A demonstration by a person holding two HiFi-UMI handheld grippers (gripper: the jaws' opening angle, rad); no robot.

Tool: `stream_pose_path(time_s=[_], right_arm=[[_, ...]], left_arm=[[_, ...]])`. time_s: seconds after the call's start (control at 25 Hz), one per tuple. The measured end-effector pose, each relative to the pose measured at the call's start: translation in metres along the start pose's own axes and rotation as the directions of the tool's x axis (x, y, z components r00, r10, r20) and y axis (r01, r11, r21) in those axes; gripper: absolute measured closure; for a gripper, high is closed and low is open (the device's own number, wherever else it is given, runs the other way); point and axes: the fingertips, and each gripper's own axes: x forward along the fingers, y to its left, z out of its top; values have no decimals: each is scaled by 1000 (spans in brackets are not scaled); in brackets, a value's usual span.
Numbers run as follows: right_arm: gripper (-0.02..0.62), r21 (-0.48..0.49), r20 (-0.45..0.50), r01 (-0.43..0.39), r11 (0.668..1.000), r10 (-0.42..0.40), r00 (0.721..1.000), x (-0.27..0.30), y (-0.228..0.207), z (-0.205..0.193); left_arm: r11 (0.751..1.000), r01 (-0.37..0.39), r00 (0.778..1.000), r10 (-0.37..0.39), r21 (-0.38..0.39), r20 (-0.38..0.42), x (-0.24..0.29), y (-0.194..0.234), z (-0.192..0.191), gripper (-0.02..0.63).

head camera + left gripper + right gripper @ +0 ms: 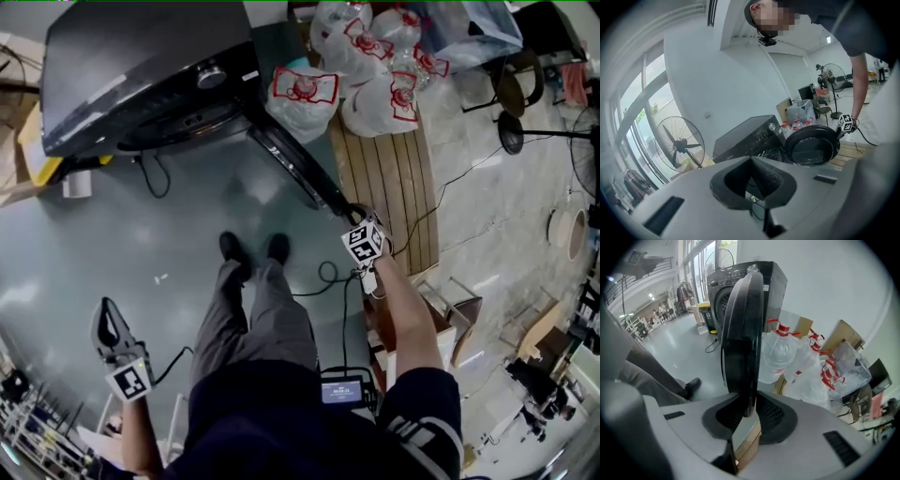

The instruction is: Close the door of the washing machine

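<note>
The black washing machine (141, 75) stands at the upper left of the head view. Its round door (295, 167) is swung out and shows edge-on as a dark bar. My right gripper (359, 217) is shut on the door's outer rim. In the right gripper view the door (743, 333) rises edge-on between the pads of the right gripper (749, 411), with the machine (722, 291) behind. My left gripper (110, 328) hangs low at the left, far from the machine, shut on nothing. The left gripper view shows the machine (745, 136), the open door (812, 145) and the right gripper's marker cube (847, 124).
Clear bags of bottles (375, 66) lie on a wooden pallet (384, 178) just right of the door. Cables (328, 277) trail across the floor by the person's shoes (253, 248). A standing fan (679, 143) is left of the machine. Chairs and another fan (511, 131) stand at the right.
</note>
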Motion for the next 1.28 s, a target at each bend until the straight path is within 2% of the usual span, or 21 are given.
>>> stream_pose_path(time_s=[0.36,0.64,0.84,1.04,1.28], right_arm=[[511,57,-17,9,998,-8,1000,0,47,6],[508,117,-49,21,993,-15,999,7,113,23],[508,209,-70,81,975,-68,995,12,159,40],[506,296,-88,106,949,-84,993,22,202,57],[503,352,-79,131,927,-111,991,32,251,82]], left_arm=[[999,-32,999,32,-2,4,-29,32,-22,581],[999,-21,1000,21,-27,4,-39,88,-64,582],[999,-1,1000,2,-35,16,-50,139,-101,581],[999,1,1000,0,-44,13,-54,172,-133,581],[998,-19,1000,20,-65,14,-73,216,-171,581]])
